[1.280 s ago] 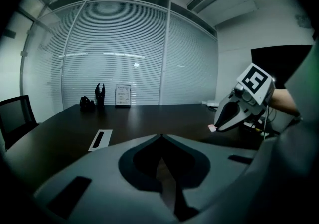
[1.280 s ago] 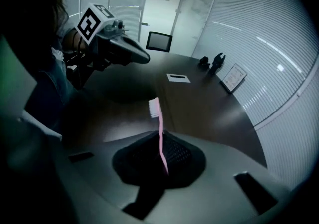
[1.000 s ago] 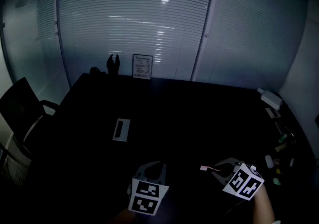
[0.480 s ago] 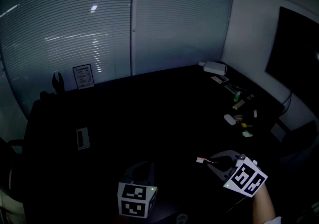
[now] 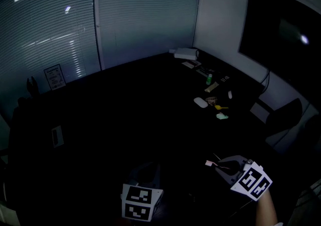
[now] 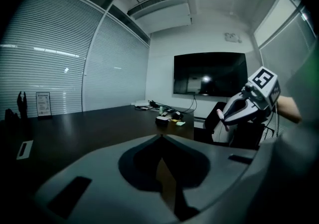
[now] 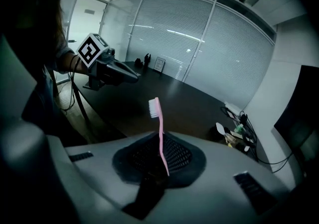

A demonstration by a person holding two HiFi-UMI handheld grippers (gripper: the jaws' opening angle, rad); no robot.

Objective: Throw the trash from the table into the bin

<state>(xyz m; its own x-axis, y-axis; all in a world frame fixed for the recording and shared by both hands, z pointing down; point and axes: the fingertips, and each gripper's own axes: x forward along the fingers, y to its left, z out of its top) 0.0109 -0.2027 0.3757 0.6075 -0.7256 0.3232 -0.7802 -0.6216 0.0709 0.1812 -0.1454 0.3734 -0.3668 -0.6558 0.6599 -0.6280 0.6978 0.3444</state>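
The view has swung right: the framed sign [image 5: 54, 76] slid from twelve o'clock to nine, the desk clutter [image 5: 213, 100] from four o'clock to three. A dark wall screen [image 5: 281, 34] has appeared at two o'clock; the chair at nine is gone.

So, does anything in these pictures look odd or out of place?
Yes: the right hand-held gripper is shut on a pink toothbrush, bristles pointing away, an odd thing for an office table. Small clutter sits bunched at the table's far right edge. Nothing looks spilled.

small items [image 5: 213, 102] lie at the right edge of the table [image 5: 125, 119], beneath the wall screen [image 5: 281, 29].
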